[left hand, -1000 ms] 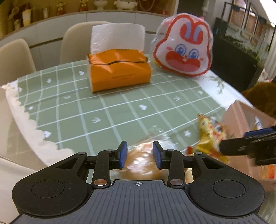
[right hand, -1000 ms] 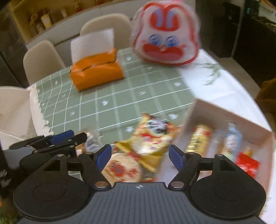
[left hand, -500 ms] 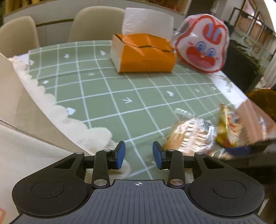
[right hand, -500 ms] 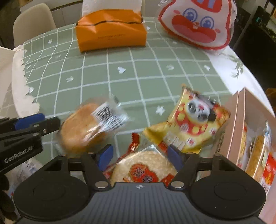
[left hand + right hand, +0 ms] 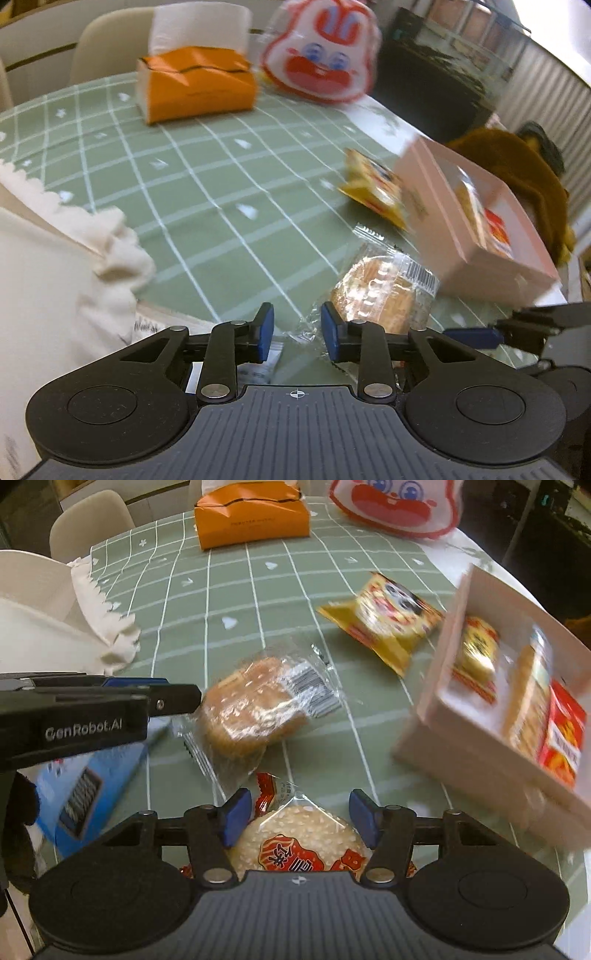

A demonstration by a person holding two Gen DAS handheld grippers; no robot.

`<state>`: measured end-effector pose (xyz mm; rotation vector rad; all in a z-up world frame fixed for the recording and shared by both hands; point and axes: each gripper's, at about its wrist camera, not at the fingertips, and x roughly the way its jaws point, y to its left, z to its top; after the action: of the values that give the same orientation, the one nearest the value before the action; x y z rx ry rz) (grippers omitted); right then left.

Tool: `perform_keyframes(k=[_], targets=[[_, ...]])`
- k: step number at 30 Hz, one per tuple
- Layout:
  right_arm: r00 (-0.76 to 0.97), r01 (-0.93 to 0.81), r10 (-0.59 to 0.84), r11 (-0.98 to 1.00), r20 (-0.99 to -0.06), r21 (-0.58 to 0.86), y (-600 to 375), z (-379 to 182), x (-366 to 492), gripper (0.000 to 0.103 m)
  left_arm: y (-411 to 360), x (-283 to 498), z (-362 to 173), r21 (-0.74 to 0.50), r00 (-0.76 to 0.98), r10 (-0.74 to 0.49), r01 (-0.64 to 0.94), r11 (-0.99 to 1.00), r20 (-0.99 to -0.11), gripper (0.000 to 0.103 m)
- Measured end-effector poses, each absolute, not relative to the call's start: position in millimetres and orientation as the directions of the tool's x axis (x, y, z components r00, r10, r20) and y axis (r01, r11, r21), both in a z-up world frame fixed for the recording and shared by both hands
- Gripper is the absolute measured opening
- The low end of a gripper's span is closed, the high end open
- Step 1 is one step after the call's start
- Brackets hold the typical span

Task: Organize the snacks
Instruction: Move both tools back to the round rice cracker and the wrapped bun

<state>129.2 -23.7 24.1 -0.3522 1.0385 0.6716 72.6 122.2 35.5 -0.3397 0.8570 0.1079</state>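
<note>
**Snacks on the green desk, box at the side**

The right gripper (image 5: 300, 821) has its blue fingers (image 5: 236, 821) wide apart, holding nothing. Between them lies a round white rice cracker in a red and clear wrapper (image 5: 295, 843); I cannot tell if the fingers touch it.

The left gripper (image 5: 295, 336) has its fingers (image 5: 264, 332) a little apart with nothing between them. Its tip sits just beside a brown round cake in a clear plastic wrapper (image 5: 258, 705), which lies flat on the green desk with white lines (image 5: 229, 590).

Further out, a yellow snack bag with a cartoon face (image 5: 384, 618) lies near a pale pink cardboard box (image 5: 458, 753). The box looks blurry, but more snack packs sit inside it.

At the far edge are an orange tissue box (image 5: 251, 518) and a white and red rabbit-face bag (image 5: 319, 68).
</note>
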Motion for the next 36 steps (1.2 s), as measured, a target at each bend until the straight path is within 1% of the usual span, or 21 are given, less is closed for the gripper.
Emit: perform_keyframes(k=[6, 7, 9, 10, 13, 15, 17, 20, 23, 24, 26, 27, 28, 29, 30, 31, 33, 34, 36], targets=[[0.338, -0.666, 0.343, 0.745, -0.876, 0.035, -62.3, 24.6, 109.2, 0.079, 94.2, 59.5, 34.2, -0.281, 0.633, -0.084, -0.217, 0.935, -0.769, 0.032], [0.338, -0.668, 0.341, 0.744, -0.877, 0.032, -65.9, 23.2, 107.2, 0.082, 90.9, 58.0, 34.8, -0.287, 0.63, -0.091, -0.217, 0.933, -0.771, 0.032], [0.343, -0.665, 0.332, 0.746, -0.879, 0.022, -74.5, 19.4, 104.3, 0.082, 84.6, 55.8, 37.2, -0.288, 0.625, -0.097, -0.211, 0.934, -0.774, 0.032], [0.35, -0.66, 0.332, 0.751, -0.876, 0.021, -79.3, 17.8, 103.2, 0.085, 81.2, 54.7, 39.7, -0.277, 0.626, -0.089, -0.21, 0.938, -0.775, 0.032], [0.401, -0.636, 0.318, 0.771, -0.859, -0.011, -92.5, 17.3, 103.0, 0.085, 72.9, 51.6, 52.4, -0.243, 0.661, -0.043, -0.215, 0.946, -0.749, 0.032], [0.445, -0.617, 0.295, 0.785, -0.846, -0.051, -100.9, 19.2, 104.7, 0.085, 66.6, 52.5, 61.4, -0.241, 0.688, -0.04, -0.199, 0.95, -0.725, 0.032], [0.426, -0.616, 0.318, 0.788, -0.847, -0.014, -110.3, 25.1, 108.7, 0.085, 58.7, 59.0, 64.9, -0.216, 0.689, -0.035, -0.178, 0.96, -0.724, 0.032], [0.355, -0.648, 0.4, 0.757, -0.845, 0.086, -125.4, 37.4, 107.3, 0.085, 41.4, 70.6, 61.1, -0.129, 0.668, 0.0, -0.143, 0.981, -0.744, 0.032], [0.325, -0.674, 0.418, 0.732, -0.848, 0.102, -132.8, 39.5, 99.6, 0.085, 21.4, 75.3, 51.7, -0.071, 0.649, 0.002, -0.087, 0.994, -0.761, 0.033], [0.326, -0.675, 0.412, 0.732, -0.851, 0.096, -135.8, 38.8, 98.2, 0.085, 14.6, 74.3, 50.1, -0.05, 0.66, 0.006, -0.066, 0.997, -0.751, 0.033], [0.325, -0.669, 0.406, 0.737, -0.854, 0.096, -142.3, 35.4, 97.0, 0.085, 2.8, 71.6, 48.0, 0.003, 0.672, 0.021, -0.028, 1.0, -0.74, 0.037], [0.323, -0.665, 0.404, 0.74, -0.856, 0.099, -145.2, 32.4, 97.4, 0.085, -0.8, 70.8, 47.0, 0.015, 0.67, 0.018, -0.011, 1.0, -0.742, 0.044], [0.322, -0.661, 0.402, 0.744, -0.857, 0.1, -147.4, 31.1, 96.5, 0.085, -2.9, 70.5, 45.9, 0.01, 0.664, 0.004, 0.004, 1.0, -0.748, 0.05], [0.322, -0.657, 0.398, 0.747, -0.859, 0.099, -150.3, 28.9, 96.9, 0.085, -2.7, 69.7, 45.1, -0.003, 0.659, -0.012, 0.015, 1.0, -0.752, 0.053], [0.322, -0.656, 0.401, 0.748, -0.858, 0.104, -152.5, 27.8, 97.9, 0.086, -1.2, 69.4, 43.4, -0.027, 0.649, -0.036, 0.025, 0.999, -0.76, 0.058], [0.318, -0.654, 0.409, 0.748, -0.856, 0.114, -155.4, 26.1, 98.6, 0.087, 1.0, 68.7, 41.7, -0.051, 0.643, -0.056, 0.027, 0.998, -0.764, 0.062], [0.312, -0.647, 0.421, 0.751, -0.852, 0.134, -159.1, 23.0, 100.9, 0.088, 10.6, 66.4, 41.2, -0.121, 0.651, -0.092, 0.0, 0.993, -0.753, 0.062], [0.31, -0.643, 0.426, 0.752, -0.85, 0.142, -160.5, 22.0, 101.8, 0.089, 19.6, 64.4, 41.2, -0.173, 0.657, -0.103, -0.042, 0.984, -0.746, 0.06], [0.311, -0.637, 0.431, 0.756, -0.847, 0.151, -162.8, 20.3, 102.8, 0.09, 35.2, 58.9, 42.9, -0.236, 0.672, -0.091, -0.128, 0.963, -0.735, 0.059]])
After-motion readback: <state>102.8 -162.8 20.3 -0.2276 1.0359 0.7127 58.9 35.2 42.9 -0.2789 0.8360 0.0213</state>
